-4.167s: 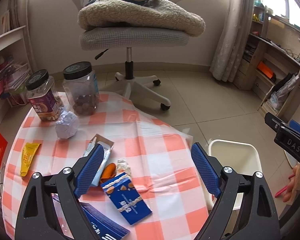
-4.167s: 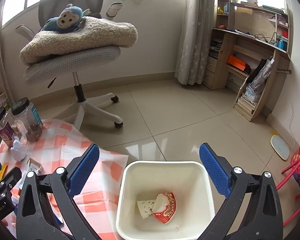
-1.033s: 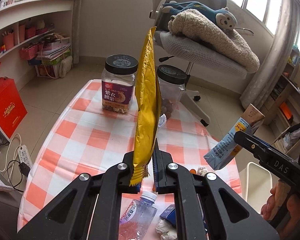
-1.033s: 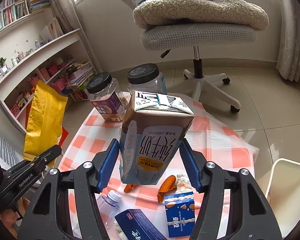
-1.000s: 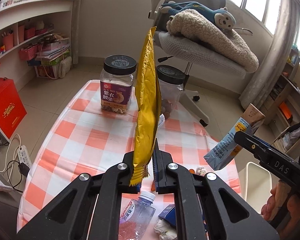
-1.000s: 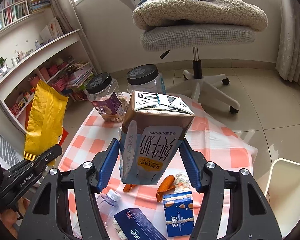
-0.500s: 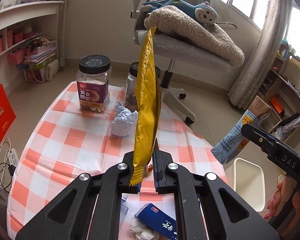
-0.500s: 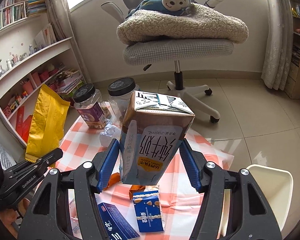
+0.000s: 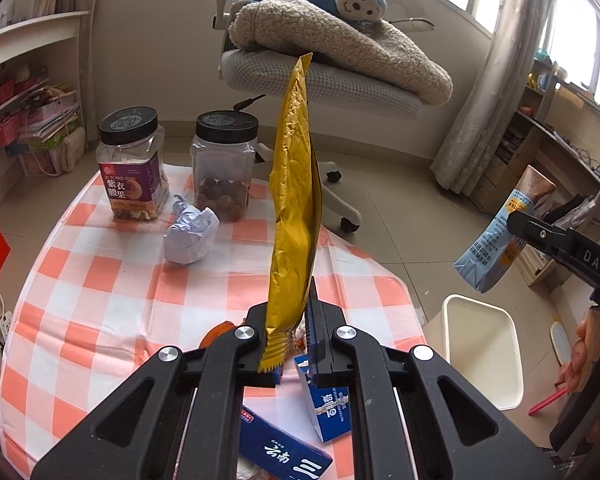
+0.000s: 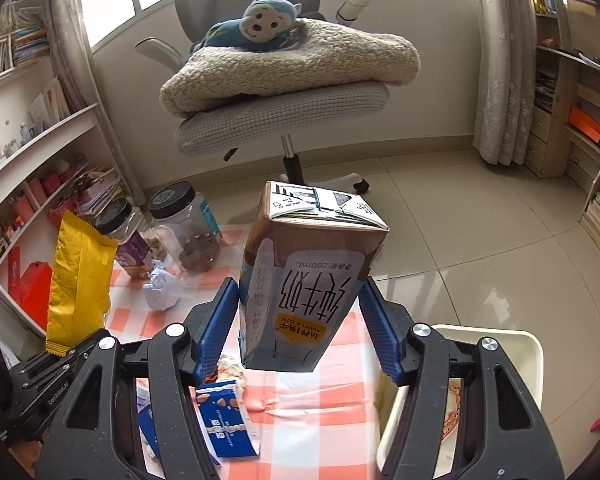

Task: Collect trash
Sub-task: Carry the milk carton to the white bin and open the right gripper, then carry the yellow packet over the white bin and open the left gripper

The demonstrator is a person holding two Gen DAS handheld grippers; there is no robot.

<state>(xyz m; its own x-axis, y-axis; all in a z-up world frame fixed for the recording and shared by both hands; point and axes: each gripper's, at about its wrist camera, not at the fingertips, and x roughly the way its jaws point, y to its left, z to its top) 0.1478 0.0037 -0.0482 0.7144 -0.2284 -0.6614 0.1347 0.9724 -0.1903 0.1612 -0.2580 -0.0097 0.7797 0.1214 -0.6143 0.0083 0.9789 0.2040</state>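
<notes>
My left gripper (image 9: 296,344) is shut on the bottom edge of a long yellow snack wrapper (image 9: 296,208), which stands upright above the checked table (image 9: 100,304). My right gripper (image 10: 298,332) is shut on a brown and blue milk carton (image 10: 304,284), held upside down over the table's right side. The same carton (image 9: 500,236) shows at the right of the left wrist view, above the white bin (image 9: 480,352). In the right wrist view the bin (image 10: 496,340) stands on the floor just right of the table, with a red wrapper inside.
Two black-lidded jars (image 9: 134,164) (image 9: 224,164) stand at the table's far edge beside a crumpled white paper ball (image 9: 190,234). Blue boxes (image 9: 328,404) (image 9: 284,448) and orange scraps lie near the front. An office chair (image 9: 320,76) with a blanket and plush monkey stands behind.
Both grippers have swung rightward across the table toward the bin, each keeping its hold. The jars have slid left in both views and the bin has come further into view.
</notes>
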